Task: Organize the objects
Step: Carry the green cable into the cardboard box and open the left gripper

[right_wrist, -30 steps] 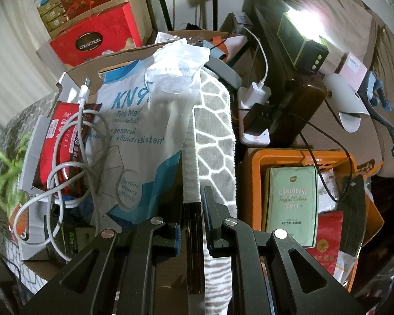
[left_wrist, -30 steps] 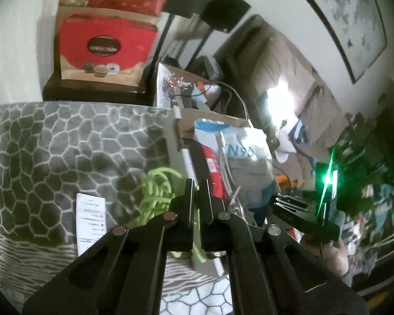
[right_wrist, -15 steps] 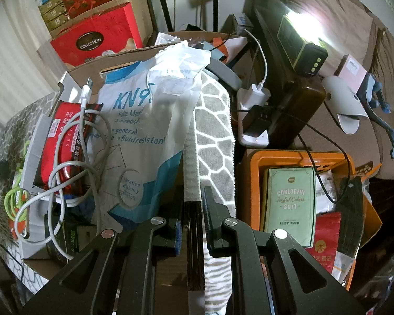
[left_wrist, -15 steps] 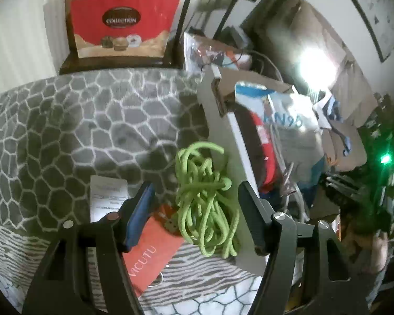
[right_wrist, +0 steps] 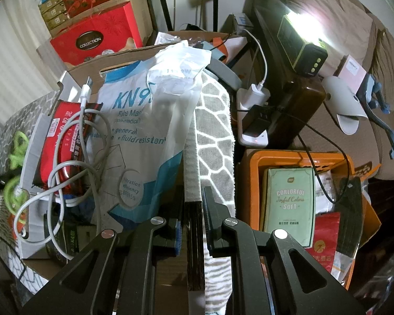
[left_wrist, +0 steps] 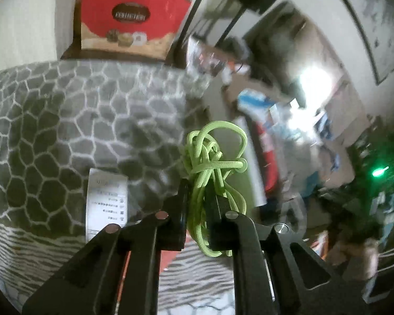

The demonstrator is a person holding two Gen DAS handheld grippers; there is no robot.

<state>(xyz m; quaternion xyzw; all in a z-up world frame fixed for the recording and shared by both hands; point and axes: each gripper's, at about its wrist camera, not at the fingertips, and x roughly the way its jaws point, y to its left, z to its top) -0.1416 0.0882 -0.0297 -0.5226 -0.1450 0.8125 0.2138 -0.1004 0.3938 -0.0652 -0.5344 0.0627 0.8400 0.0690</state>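
My left gripper [left_wrist: 197, 191] is shut on a tangled bright green cord [left_wrist: 212, 155] and holds it above the grey pebble-pattern cloth [left_wrist: 65, 120]. The cord also shows at the left edge of the right wrist view [right_wrist: 17, 157]. My right gripper [right_wrist: 194, 199] is shut on the edge of the cardboard box [right_wrist: 194, 249], where a strip of patterned cloth [right_wrist: 212, 131] hangs over the wall. The box holds a KN95 mask bag [right_wrist: 144, 131], a red packet [right_wrist: 63, 141] and a white USB cable [right_wrist: 86, 141].
A white paper slip [left_wrist: 106, 197] lies on the cloth. Red gift boxes [left_wrist: 128, 15] stand behind. An orange bin [right_wrist: 296, 162] with a green packet [right_wrist: 289, 202] stands right of the box. A power strip with chargers [right_wrist: 254, 120] and a lamp [right_wrist: 302, 47] are beyond.
The left gripper opened around the green cord half a second ago and has now closed on it and lifted it. The right gripper stays clamped on the box edge.
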